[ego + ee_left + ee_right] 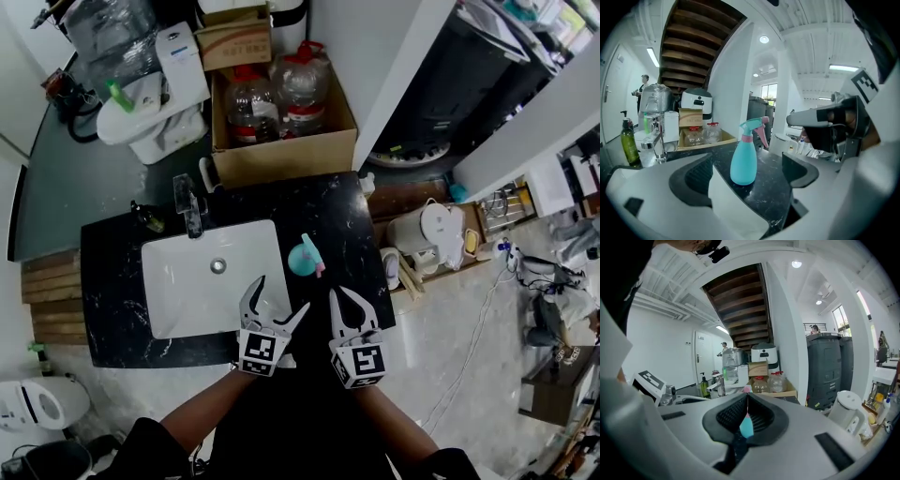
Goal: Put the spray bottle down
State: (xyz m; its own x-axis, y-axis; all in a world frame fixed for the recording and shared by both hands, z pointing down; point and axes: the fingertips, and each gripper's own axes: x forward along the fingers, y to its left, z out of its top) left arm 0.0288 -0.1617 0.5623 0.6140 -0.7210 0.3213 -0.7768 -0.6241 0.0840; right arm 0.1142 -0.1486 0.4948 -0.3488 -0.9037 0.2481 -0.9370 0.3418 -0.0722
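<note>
**Spray bottle upright on the counter, ahead of both grippers**

Spray bottle (305, 255) stands on its base on the black counter (328, 202), just right of the white sink (187, 291) and a little above the middle of the head view. Its long axis is vertical, with the pink trigger pointing to the frame's right.

The left gripper (281, 295) and right gripper (342, 298) sit side by side just below the bottle in the frame. Neither touches it, and it lies up the frame between them, about as near to one as to the other.

In the left gripper view, the left gripper (747, 180) has its jaws spread wide with nothing between them, and the bottle (744, 154) stands clear beyond them, centred. In the right gripper view, the right gripper (746, 416) is closed jaw to jaw, holding nothing. Only a sliver of the bottle (746, 425) shows through the slit.

By the look of it, the bottle is already set down.
</note>
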